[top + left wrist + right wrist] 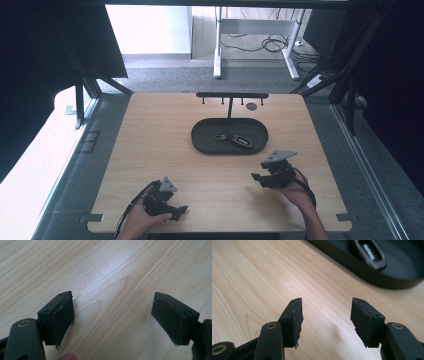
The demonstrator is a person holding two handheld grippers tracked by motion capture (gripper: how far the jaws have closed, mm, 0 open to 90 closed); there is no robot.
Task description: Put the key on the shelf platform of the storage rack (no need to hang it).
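On the wooden table point(150, 150) sits a dark oval tray point(202, 142) with a hook rack point(231, 95) behind it, and in the tray lies a key fob point(240, 141), its long axis running left-right with a slight tilt. The right gripper point(257, 177), jaws apart and empty, is nearer: the fob lies just ahead and slightly to its left. The left gripper point(181, 211) rests well apart near the front edge, jaws wide and empty.
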